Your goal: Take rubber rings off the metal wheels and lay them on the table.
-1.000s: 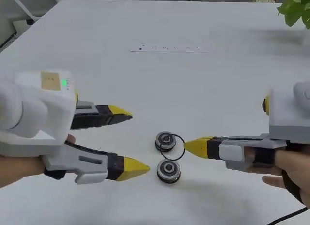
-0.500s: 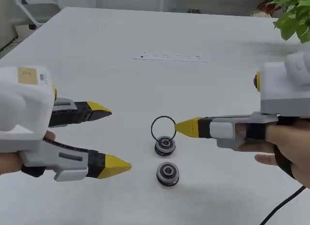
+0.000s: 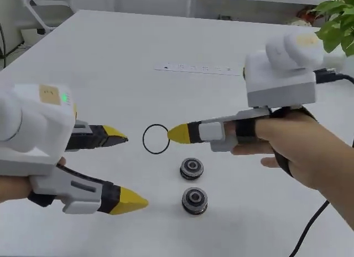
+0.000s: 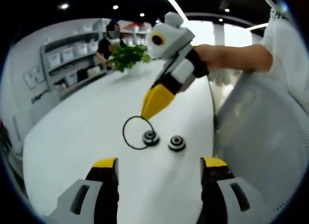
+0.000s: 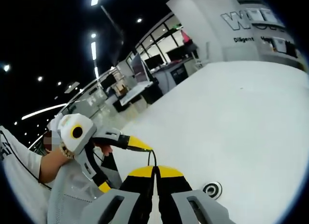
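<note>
Black rubber ring — in right gripper

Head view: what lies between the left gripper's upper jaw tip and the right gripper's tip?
In the head view, the black rubber ring, pinched by the right gripper; the left gripper stands open beside it.

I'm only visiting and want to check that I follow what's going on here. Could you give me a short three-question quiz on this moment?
1. Fill the blank: the left tongs stand ___ (open or shut).
2. Multiple choice: the thin black rubber ring is gripped by A) the left tongs, B) the right tongs, C) nothing.
3. Count: how many round metal wheels lie on the white table?
Key: 1 open; 2 B; 3 two.
</note>
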Action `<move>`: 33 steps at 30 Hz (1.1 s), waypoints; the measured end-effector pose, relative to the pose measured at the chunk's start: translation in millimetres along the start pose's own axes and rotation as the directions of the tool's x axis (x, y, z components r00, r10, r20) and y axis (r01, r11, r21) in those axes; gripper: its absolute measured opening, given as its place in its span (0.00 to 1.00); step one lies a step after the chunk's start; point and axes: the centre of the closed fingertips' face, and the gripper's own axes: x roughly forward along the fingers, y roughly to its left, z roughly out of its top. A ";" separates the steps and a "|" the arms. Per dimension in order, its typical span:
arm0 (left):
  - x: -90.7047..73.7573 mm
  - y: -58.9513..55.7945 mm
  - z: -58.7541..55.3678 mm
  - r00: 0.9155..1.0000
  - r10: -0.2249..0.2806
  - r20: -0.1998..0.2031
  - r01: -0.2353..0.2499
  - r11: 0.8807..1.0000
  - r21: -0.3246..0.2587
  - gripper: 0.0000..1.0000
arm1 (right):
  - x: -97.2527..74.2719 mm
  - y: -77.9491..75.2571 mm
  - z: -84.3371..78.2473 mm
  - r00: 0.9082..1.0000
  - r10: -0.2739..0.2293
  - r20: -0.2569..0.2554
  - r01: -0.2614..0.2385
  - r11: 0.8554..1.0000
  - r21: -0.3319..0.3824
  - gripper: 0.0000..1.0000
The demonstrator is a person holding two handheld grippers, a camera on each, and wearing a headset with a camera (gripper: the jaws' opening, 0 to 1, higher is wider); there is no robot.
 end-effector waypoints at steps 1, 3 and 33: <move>-0.3 0.3 -1.8 1.000 -0.001 -0.003 0.001 1.000 -0.003 0.70 | 2.3 0.4 -3.5 1.000 0.002 -0.008 -0.002 1.000 -0.001 0.00; -0.8 1.4 -5.6 1.000 -0.002 -0.013 0.001 1.000 -0.007 0.70 | 6.9 -0.2 -16.7 0.999 0.009 -0.041 -0.009 1.000 -0.001 0.00; 1.2 -2.8 -43.6 0.987 -0.042 -0.157 0.040 0.999 -0.021 0.70 | 34.5 -34.6 -100.5 0.965 -0.071 -0.251 0.087 0.995 0.051 0.00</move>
